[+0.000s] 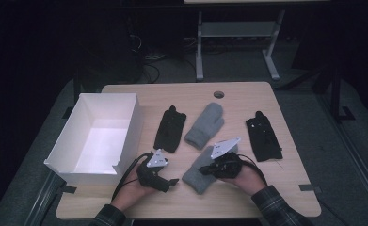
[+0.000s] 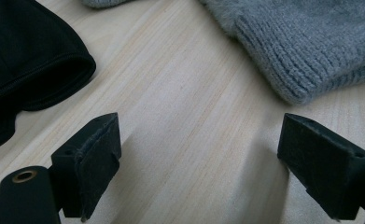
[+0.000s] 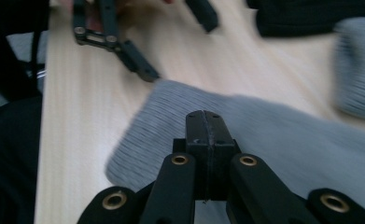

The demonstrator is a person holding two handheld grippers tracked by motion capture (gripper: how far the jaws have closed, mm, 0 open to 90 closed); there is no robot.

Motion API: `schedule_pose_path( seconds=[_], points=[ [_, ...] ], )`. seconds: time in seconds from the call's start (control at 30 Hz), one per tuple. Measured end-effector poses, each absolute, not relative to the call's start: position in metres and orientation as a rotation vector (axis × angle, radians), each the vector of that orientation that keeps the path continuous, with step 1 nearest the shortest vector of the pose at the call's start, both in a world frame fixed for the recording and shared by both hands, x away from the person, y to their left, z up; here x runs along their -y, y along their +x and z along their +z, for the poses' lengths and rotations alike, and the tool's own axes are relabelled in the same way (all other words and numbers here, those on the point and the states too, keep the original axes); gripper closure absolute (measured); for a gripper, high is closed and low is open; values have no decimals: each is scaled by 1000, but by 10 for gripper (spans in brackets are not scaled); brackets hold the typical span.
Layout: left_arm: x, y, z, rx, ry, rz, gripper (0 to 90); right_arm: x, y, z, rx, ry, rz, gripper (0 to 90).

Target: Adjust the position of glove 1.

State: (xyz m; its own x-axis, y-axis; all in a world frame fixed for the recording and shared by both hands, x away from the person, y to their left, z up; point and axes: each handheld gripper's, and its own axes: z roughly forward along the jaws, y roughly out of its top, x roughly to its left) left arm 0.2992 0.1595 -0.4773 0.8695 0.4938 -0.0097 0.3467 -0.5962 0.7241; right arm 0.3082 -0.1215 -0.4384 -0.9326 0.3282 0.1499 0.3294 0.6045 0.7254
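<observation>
Two grey knit mittens lie on the wooden table [image 1: 247, 101]: one near the middle [image 1: 204, 123], one nearer the front [image 1: 196, 176]. My right gripper [image 1: 203, 170] hovers over the front mitten [image 3: 273, 135]. Its jaws [image 3: 204, 116] are pressed shut with nothing seen between them. My left gripper [image 1: 173, 181] rests low by the front edge, left of that mitten. Its jaws [image 2: 199, 144] stand wide open over bare wood, with the mitten's cuff [image 2: 301, 42] just beyond. Black gloves lie left [image 1: 170, 129] and right [image 1: 263, 136] of the mittens.
An open white box [image 1: 125, 136] stands on the table's left side, close to my left hand. There is a round cable hole [image 1: 219, 94] near the far edge. Beyond the table stand a dark floor and a metal frame [image 1: 238, 33].
</observation>
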Motion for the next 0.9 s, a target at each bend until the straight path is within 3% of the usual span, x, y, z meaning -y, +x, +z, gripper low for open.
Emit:
schedule_pose_path(
  seconds=[0.27, 0.57, 0.9],
  points=[
    [-157, 302, -474, -622, 2291, 252, 144, 165, 305, -438, 2813, -723, -1281, 900],
    [-145, 310, -452, -618, 2256, 215, 273, 202, 298, -450, 2829, -826, -1221, 900],
    [-110, 334, -439, -581, 2248, 167, 432, 212, 297, -453, 2840, -849, -1188, 900]
  ],
)
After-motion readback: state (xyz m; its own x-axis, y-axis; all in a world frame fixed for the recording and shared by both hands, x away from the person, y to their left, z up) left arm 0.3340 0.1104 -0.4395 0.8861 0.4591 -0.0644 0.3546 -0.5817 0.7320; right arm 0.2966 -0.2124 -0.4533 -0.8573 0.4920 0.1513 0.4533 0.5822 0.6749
